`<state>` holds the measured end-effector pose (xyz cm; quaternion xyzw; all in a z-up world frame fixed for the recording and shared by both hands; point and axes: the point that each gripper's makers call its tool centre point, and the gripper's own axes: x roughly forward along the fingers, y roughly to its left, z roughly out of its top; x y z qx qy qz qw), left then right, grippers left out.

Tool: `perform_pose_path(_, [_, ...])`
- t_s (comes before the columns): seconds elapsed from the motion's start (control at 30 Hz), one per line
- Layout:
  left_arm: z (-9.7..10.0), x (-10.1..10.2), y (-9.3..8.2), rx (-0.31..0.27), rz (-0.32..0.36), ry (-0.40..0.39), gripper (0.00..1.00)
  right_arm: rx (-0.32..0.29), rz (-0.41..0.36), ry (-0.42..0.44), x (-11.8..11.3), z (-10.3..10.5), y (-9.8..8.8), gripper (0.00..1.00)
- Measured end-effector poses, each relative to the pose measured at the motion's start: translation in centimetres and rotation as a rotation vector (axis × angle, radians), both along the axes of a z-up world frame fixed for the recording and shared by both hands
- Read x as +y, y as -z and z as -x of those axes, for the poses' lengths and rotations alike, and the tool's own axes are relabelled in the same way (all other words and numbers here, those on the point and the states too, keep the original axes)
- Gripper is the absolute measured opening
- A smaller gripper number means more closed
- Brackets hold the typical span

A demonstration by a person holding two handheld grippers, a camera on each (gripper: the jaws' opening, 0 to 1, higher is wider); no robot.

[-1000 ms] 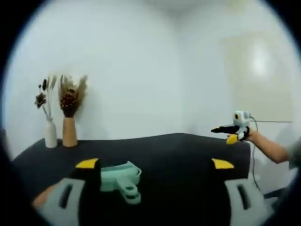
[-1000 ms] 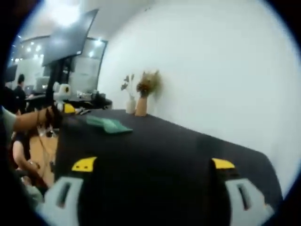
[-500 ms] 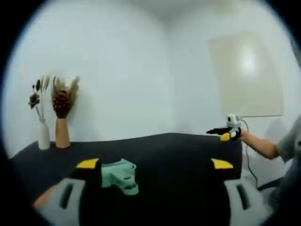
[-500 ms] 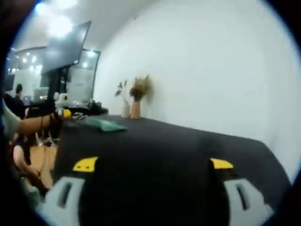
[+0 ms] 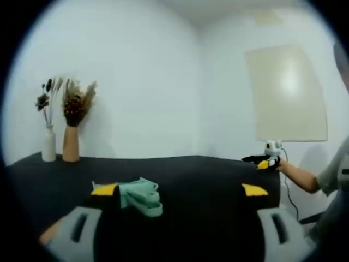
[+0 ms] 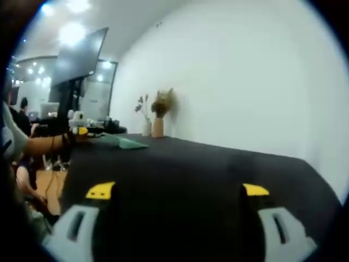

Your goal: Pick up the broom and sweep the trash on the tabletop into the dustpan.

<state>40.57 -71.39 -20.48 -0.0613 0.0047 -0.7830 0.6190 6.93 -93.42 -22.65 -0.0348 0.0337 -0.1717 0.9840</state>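
A mint-green dustpan (image 5: 139, 195) lies on the black tabletop (image 5: 202, 180) just beyond my left gripper's left jaw. My left gripper (image 5: 180, 191) is open, low over the near edge, with nothing between its yellow-tipped jaws. In the right gripper view the same dustpan (image 6: 122, 143) shows far off at the left of the tabletop (image 6: 191, 169). My right gripper (image 6: 177, 191) is open and empty too. The right gripper (image 5: 264, 161) also appears at the table's right end in the left gripper view, held by a hand. The left gripper (image 6: 76, 126) shows at the left of the right gripper view.
Two vases with dried flowers stand at the far left corner: a white one (image 5: 49, 148) and a tan one (image 5: 70, 148), seen again as vases (image 6: 154, 126) by the wall. A dark screen on a stand (image 6: 76, 60) and people sit beyond the table's left.
Both cameras have dropped lower toward table level, so the tabletop looks flatter. The dustpan appears closer to my left jaw. Both grippers stay open.
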Motion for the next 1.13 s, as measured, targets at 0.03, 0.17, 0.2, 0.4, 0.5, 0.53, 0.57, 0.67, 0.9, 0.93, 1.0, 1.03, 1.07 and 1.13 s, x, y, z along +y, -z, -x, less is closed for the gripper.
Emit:
perform_pose_path(0.03, [0.1,0.0,0.0,0.002,-0.002,0.006,0.89,-0.005,0.002,-0.002,-0.1,0.0,-0.2,0.91])
perform_pose_path(0.17, [0.4,0.0,1.0,-0.019,-0.032,0.010,0.89,0.005,0.001,-0.001,-0.1,0.0,0.5,0.90])
perform_pose_path(0.2, [0.4,0.0,1.1,-0.020,-0.033,0.015,0.89,0.007,0.006,-0.001,-0.2,0.1,0.5,0.90])
perform_pose_path(0.4, [0.0,0.5,0.7,0.012,-0.008,0.004,0.89,0.013,0.023,-0.003,-0.3,0.4,0.8,0.89])
perform_pose_path(0.5, [0.0,0.6,0.4,0.020,0.009,0.009,0.89,0.002,0.036,0.006,-0.5,0.6,0.6,0.89])
perform_pose_path(0.53, [0.0,0.7,0.4,0.023,0.014,0.012,0.89,-0.005,0.035,0.008,-0.5,0.7,0.5,0.89])
perform_pose_path(0.57, [0.1,0.8,0.3,0.027,0.017,0.019,0.89,-0.021,0.032,0.008,-0.6,0.8,0.3,0.88])
perform_pose_path(0.67, [0.2,0.8,0.5,0.010,0.012,0.025,0.89,-0.089,0.009,0.000,-0.6,1.2,-0.7,0.87])
perform_pose_path(0.9, [0.2,0.9,0.3,0.026,0.021,0.031,0.87,-0.092,0.015,0.013,-0.9,1.3,-0.7,0.85])
perform_pose_path(0.93, [0.2,0.9,0.4,0.019,0.016,0.032,0.86,-0.085,0.022,0.011,-0.9,1.2,-0.7,0.85])
perform_pose_path(1.0, [0.4,0.6,1.1,-0.013,-0.014,0.028,0.84,-0.070,0.028,0.010,-0.7,1.1,-0.4,0.84])
perform_pose_path(1.03, [0.4,0.6,1.2,-0.017,-0.016,0.027,0.83,-0.068,0.031,0.009,-0.7,1.1,-0.4,0.84])
perform_pose_path(1.07, [0.4,0.6,1.2,-0.020,-0.019,0.026,0.83,-0.067,0.032,0.008,-0.7,1.1,-0.4,0.84])
perform_pose_path(1.13, [0.3,0.7,1.0,-0.007,-0.009,0.025,0.83,-0.071,0.033,0.004,-0.6,1.1,-0.5,0.84])
